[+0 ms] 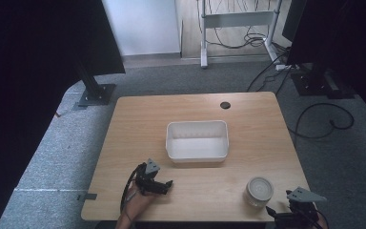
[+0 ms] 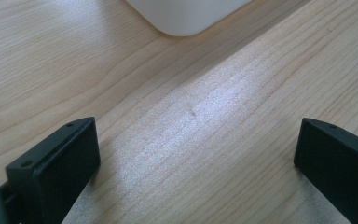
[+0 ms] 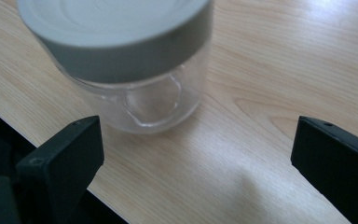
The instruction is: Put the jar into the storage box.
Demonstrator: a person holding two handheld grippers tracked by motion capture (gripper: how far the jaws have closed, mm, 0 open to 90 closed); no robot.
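A light wooden rectangular table (image 1: 138,119) is seen from the high view, a small dark round hole (image 1: 225,105) set near its edge at twelve o'clock. At the centre of the tabletop a white rectangular plastic tub (image 1: 198,141) is found, open side up, nothing visible inside it. Down at about five o'clock from the tub, close to the near edge, a clear glass jar with a grey screw lid (image 1: 259,190) is standing upright; in the right gripper view the same jar (image 3: 135,60) is seen just ahead of the jaws, towards eleven o'clock, not between them and not touched. The right gripper (image 1: 299,206) is held at the table's corner, at three o'clock from the jar and just beside it, its jaws spread wide with bare wood between them. The left gripper (image 1: 164,185) is held low at about seven o'clock from the tub, its jaws likewise spread wide over bare wood, with a rounded corner of the tub (image 2: 186,16) caught at twelve o'clock in the left gripper view.
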